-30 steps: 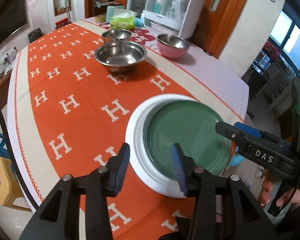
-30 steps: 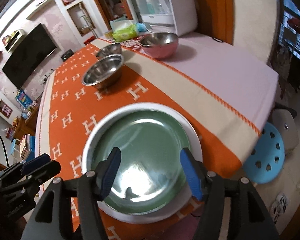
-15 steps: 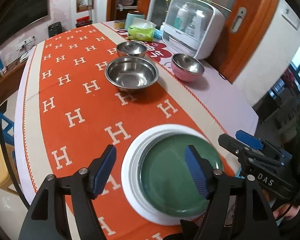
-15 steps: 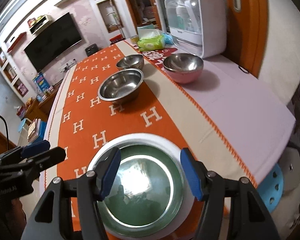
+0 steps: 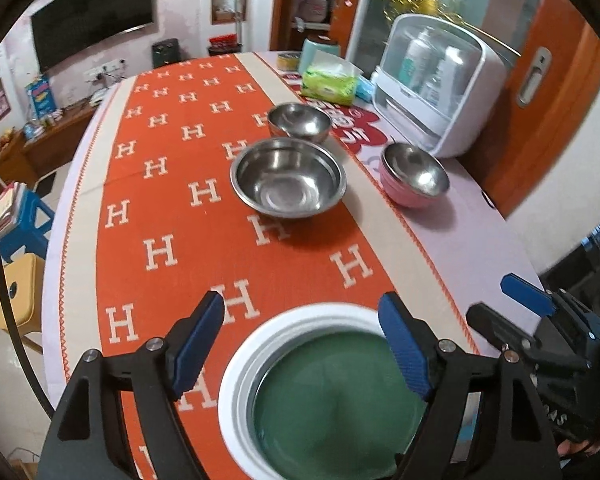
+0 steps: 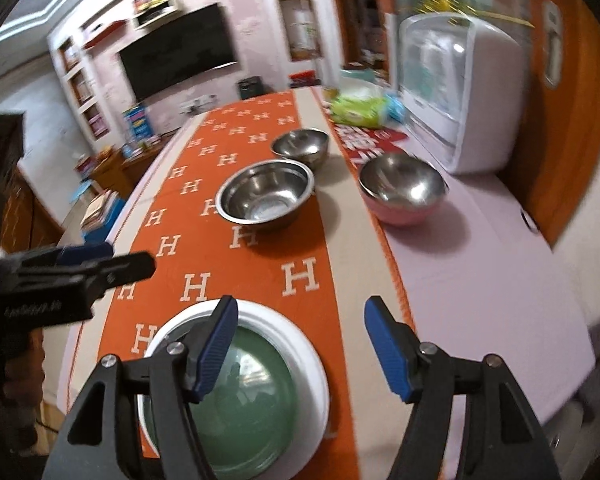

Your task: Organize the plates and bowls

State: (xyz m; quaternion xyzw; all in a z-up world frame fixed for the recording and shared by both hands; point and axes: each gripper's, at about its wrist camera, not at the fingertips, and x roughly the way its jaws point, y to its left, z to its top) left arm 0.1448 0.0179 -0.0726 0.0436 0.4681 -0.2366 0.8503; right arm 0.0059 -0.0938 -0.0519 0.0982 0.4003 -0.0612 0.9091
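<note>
Left gripper (image 5: 300, 340) above green plate (image 5: 332, 404)

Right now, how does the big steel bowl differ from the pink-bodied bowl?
The big steel bowl is wider and shallower; the pink-bodied bowl is narrower and deeper. The steel bowl is bare metal outside and sits on the orange H-pattern runner; the pink-bodied one has a pink outer shell and sits off the runner, nearer the white cabinet. Both are upright, empty and steel-lined.
</note>
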